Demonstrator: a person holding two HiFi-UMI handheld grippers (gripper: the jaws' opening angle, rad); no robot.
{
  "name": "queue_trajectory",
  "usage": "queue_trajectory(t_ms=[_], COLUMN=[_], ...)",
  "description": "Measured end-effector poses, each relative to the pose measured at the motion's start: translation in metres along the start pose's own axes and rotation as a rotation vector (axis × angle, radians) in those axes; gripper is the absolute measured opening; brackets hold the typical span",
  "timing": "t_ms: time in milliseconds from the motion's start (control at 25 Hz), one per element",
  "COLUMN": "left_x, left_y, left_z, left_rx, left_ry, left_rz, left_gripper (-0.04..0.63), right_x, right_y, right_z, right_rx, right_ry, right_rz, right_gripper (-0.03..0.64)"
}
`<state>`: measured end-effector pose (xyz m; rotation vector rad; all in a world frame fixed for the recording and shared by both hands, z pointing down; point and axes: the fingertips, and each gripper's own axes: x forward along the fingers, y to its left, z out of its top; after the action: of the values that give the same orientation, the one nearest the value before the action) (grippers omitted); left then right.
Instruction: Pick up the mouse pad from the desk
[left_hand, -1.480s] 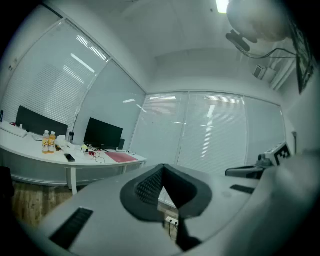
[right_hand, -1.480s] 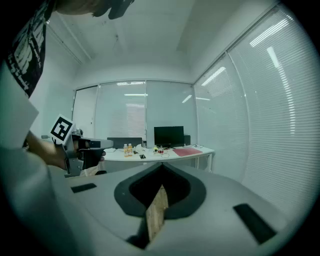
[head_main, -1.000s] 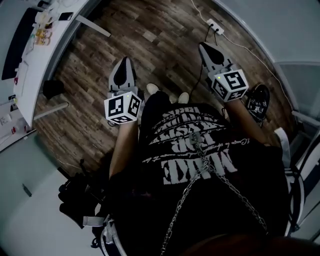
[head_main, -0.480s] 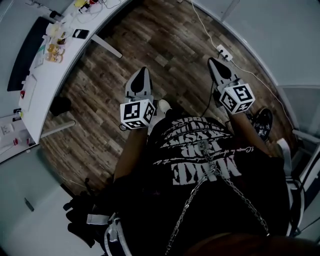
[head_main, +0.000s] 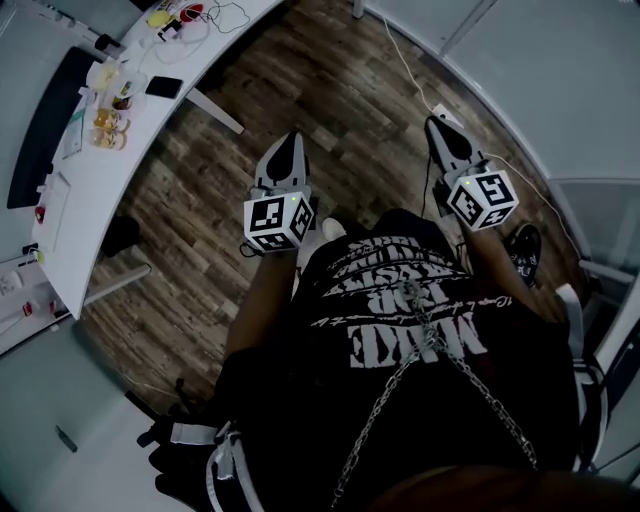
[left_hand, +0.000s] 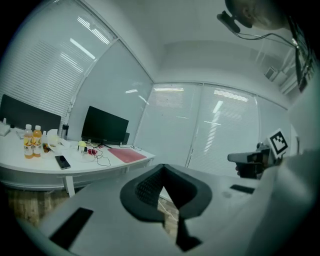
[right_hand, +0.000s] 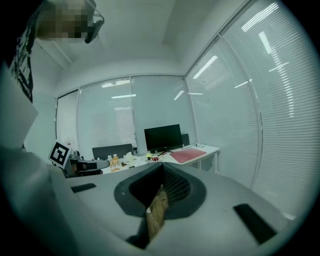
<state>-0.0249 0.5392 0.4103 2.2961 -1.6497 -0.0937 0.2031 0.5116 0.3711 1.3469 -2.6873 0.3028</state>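
Observation:
The mouse pad (left_hand: 127, 155) is a flat pinkish-red sheet at the right end of the white desk (left_hand: 30, 165), in front of a black monitor (left_hand: 104, 126). It also shows far off in the right gripper view as the mouse pad (right_hand: 189, 155). In the head view I cannot make it out on the desk (head_main: 85, 190). My left gripper (head_main: 288, 140) and right gripper (head_main: 437, 122) are held out level over the wooden floor, well short of the desk. The left gripper (left_hand: 162, 166) and the right gripper (right_hand: 161, 165) both have their jaws shut with nothing held.
Two orange drink bottles (left_hand: 31, 142), a phone (left_hand: 62, 161) and tangled cables lie on the desk. A power strip (head_main: 445, 108) with a cable sits on the floor by the glass wall. A dark shoe (head_main: 520, 245) lies at the right and a black bag (head_main: 180, 450) at the bottom left.
The person has stepped across the floor, so more of the desk's top now shows at the upper left. Both grippers moved along with the body and stayed shut.

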Motion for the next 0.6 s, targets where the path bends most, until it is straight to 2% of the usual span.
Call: queue_trajectory(t_ms=[160,360,600], left_x=[0.013,0.032,0.067], left_y=[0.013,0.023,0.036], left_z=[0.002,0.009,0.008], left_rx=[-0.017,-0.014,-0.034], left_ry=[0.006,-0.031,0.0], left_rz=[0.008,0.031,0.065], left_gripper=[0.006,0.006,0.006], right_x=[0.016,0.038,0.077], right_y=[-0.001,-0.012,-0.041], right_z=[0.004,0.003,0.007], right_rx=[0.0,-0.003,0.01], right_ry=[0.017,0.027,0.032], right_rz=[-0.004,0.014,0.044], right_gripper=[0.0,0.0,0.0])
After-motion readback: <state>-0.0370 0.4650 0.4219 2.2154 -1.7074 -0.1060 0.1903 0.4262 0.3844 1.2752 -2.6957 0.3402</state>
